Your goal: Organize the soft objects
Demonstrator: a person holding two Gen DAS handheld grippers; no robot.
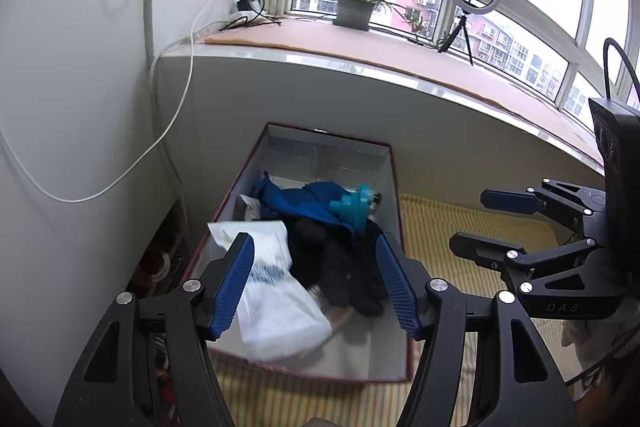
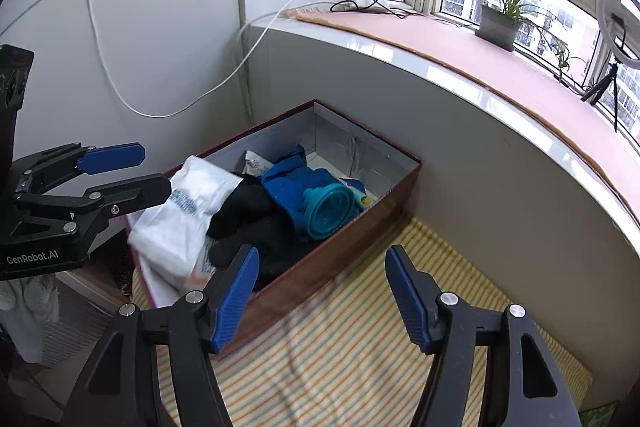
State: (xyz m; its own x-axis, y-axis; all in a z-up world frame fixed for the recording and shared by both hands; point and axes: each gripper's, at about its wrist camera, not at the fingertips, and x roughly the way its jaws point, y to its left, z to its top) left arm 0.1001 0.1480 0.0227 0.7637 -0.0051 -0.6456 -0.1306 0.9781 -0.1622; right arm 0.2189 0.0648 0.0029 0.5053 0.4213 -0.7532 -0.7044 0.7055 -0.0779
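— Both jaws are gaping wide, holding nothing: my left gripper [image 1: 316, 283] is hovering over the box [image 1: 394, 195], my right gripper [image 2: 322, 291] beside it.

— What's lying inside?

— White pouch [image 1: 276, 291] draping over the rim, black gloves [image 1: 344, 267], blue cloth [image 1: 308, 201], teal funnel [image 2: 328, 211]. Everything's sitting on a striped mat [image 2: 360, 359] under the windowsill [image 2: 460, 47].

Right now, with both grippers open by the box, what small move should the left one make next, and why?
Probably lower the left gripper onto the white pack and nudge it down into the box. The gripper is open above it, and the pack's corner pokes over the left wall. The right gripper is open beside the box, holding nothing.
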